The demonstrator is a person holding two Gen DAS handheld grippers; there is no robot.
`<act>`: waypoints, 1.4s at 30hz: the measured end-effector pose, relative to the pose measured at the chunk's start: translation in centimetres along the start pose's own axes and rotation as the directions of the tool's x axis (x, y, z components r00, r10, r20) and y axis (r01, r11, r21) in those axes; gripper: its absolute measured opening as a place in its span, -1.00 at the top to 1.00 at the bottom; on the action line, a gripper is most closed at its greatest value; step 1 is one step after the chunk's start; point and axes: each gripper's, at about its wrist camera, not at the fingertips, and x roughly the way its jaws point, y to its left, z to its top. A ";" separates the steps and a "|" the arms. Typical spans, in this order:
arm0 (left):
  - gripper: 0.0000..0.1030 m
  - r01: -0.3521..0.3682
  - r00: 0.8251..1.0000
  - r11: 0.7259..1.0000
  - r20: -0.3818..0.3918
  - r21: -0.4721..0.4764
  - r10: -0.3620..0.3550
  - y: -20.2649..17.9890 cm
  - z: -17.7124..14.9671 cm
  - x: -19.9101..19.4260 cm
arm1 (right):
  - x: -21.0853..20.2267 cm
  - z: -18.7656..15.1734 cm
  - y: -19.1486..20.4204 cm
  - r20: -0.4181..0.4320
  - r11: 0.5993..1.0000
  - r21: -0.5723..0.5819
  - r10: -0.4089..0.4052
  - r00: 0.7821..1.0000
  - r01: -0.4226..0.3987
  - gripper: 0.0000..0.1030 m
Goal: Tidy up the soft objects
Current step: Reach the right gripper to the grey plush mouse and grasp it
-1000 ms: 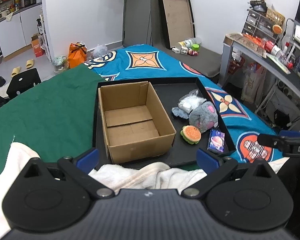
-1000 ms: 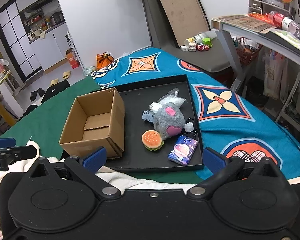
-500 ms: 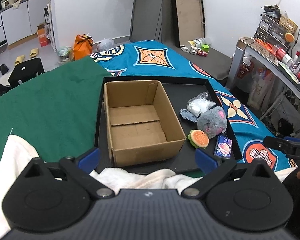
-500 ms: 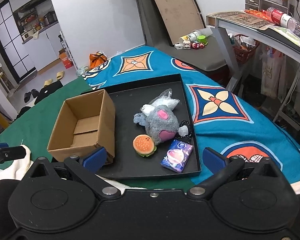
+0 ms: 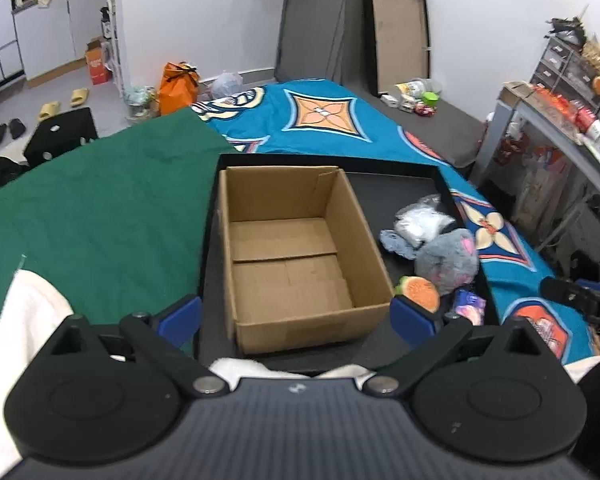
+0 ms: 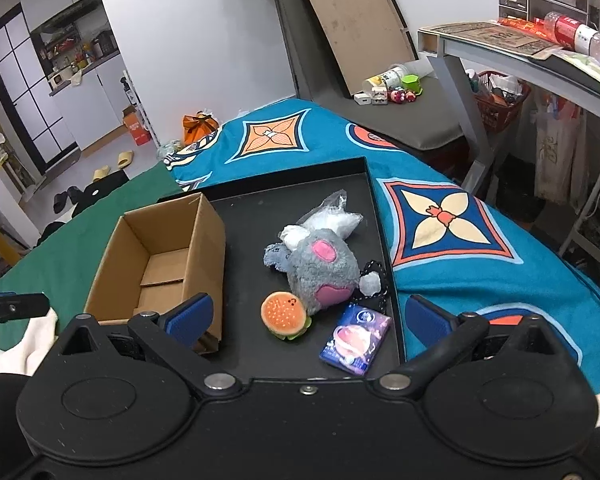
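Observation:
An empty open cardboard box (image 5: 296, 256) (image 6: 160, 256) stands in the left half of a black tray (image 6: 340, 184) (image 5: 388, 184). Right of it lie a grey plush animal (image 6: 320, 268) (image 5: 448, 260), a burger plush (image 6: 286, 315) (image 5: 420, 292), a clear bag of white stuffing (image 6: 332, 218) (image 5: 420, 220) and a purple tissue pack (image 6: 356, 340) (image 5: 470, 304). My left gripper (image 5: 296, 316) is open and empty before the box's near wall. My right gripper (image 6: 306, 316) is open and empty just before the burger plush.
The tray rests on a bed with a green cloth (image 5: 92, 216) and a blue patterned cloth (image 6: 460, 232). A white towel (image 5: 28, 312) lies at the near edge. A desk (image 6: 520, 52) stands to the right. Bags and slippers lie on the floor beyond.
Both grippers have moved forward toward the tray; the box and toys look larger and nearer. Nothing on the tray has moved.

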 end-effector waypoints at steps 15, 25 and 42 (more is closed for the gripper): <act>-0.45 -0.058 0.994 0.991 -0.094 -0.118 0.047 2.8 0.5 5.1 | 5.3 2.1 -1.1 -0.061 0.999 0.007 0.039 0.997 -0.038 -0.98; -0.18 -0.111 0.984 0.983 -0.154 -0.148 0.088 3.9 0.8 8.3 | 9.4 1.8 -1.8 -0.149 0.999 0.009 0.044 0.988 -0.043 -0.85; 0.83 -0.201 0.960 0.968 -0.226 -0.148 0.165 3.9 0.8 12.8 | 15.0 2.2 -2.5 -0.187 0.999 0.000 0.048 0.981 -0.049 -0.77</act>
